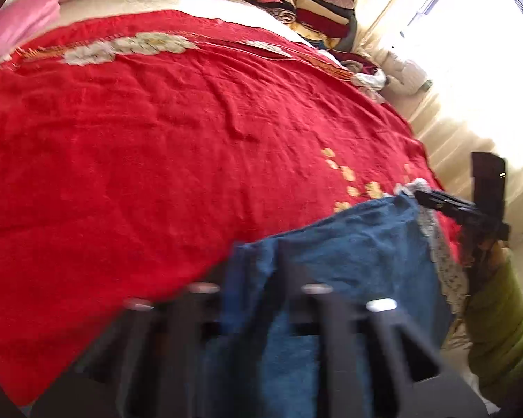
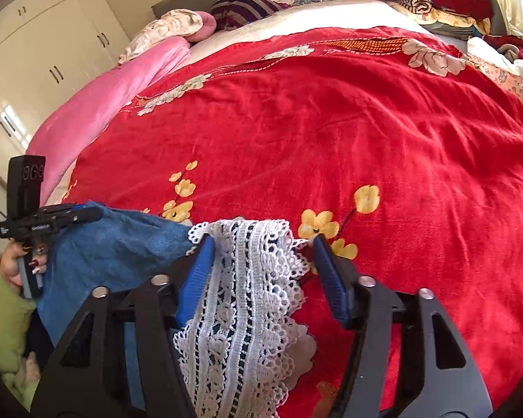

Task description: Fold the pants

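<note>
The red blanket (image 2: 366,132) covers the bed. At its near edge lie the blue pants (image 2: 115,244), lace hem (image 2: 247,278) on top. The left gripper (image 2: 87,213) is clamped on a denim corner. The right gripper (image 2: 261,244) straddles the lace without pinching it (one pad touches). Pinch lace and denim together, then pull taut across the blanket.

At roughly 9 o'clock in the right wrist view, the black display box (image 2: 26,181) atop the left gripper (image 2: 83,213) shows digits resembling "003"; small gripper-body lettering is illegible
</note>
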Motion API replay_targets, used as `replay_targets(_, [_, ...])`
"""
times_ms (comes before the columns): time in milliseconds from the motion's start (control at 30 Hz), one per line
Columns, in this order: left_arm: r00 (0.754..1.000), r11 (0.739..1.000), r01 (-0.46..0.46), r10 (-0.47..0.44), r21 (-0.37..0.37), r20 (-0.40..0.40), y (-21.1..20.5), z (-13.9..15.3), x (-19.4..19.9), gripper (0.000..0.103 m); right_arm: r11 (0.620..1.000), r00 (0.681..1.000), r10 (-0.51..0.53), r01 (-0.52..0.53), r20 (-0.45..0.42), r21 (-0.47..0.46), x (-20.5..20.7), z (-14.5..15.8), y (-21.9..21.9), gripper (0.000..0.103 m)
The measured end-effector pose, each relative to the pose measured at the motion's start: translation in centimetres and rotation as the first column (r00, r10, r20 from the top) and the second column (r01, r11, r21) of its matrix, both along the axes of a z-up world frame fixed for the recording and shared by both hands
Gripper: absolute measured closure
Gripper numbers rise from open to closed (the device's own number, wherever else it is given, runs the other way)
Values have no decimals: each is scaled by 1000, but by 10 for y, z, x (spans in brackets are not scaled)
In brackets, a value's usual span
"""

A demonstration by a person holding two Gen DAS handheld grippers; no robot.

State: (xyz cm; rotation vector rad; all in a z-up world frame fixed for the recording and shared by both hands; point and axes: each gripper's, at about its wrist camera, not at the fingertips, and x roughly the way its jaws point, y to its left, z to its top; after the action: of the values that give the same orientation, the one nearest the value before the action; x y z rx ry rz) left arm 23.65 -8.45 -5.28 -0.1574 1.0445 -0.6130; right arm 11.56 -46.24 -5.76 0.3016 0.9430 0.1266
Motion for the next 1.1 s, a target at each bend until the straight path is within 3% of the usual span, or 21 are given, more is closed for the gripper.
replay_targets(133, [999,1000,8,-9,22,50,-6,12,-11,98,999,999,40,-41,26,12,-7,2,6,85])
replay_targets(267, [992,1000,-28,29,-11,121,-1,36,-10,99,997,994,40,-34,102,-65,-13,22,12,88])
replay_targets(367, [990,998,-40,35,37,135,-8,36,-2,99,995,989,44,-31,144,-90,-7,36,10,88])
replay_targets(500, [992,995,-59,50,78,113,-11,19,10,99,989,996,42,-32,72,-142,15,22,8,88])
replay_targets(667, [994,993,-77,70,92,84,-9,-6,17,96,980,999,40,-36,20,-196,21,3,7,81])
replay_targets(867, [992,993,-85,77,84,99,-4,-7,16,90,976,1000,8,-5,10,-216,21,1,6,68])
replay_targets(933, [989,991,-98,87,89,117,-2,-1,10,75,977,1000,-20,23,18,-211,17,8,2,58])
replay_targets(1000, [985,990,-117,106,73,139,6,13,-1,65,980,997,-58,66,47,-189,5,21,-4,58])
replay_targets(1100, [975,989,-122,104,84,198,13,32,-23,63,982,991,-87,102,103,-158,-25,44,-8,54])
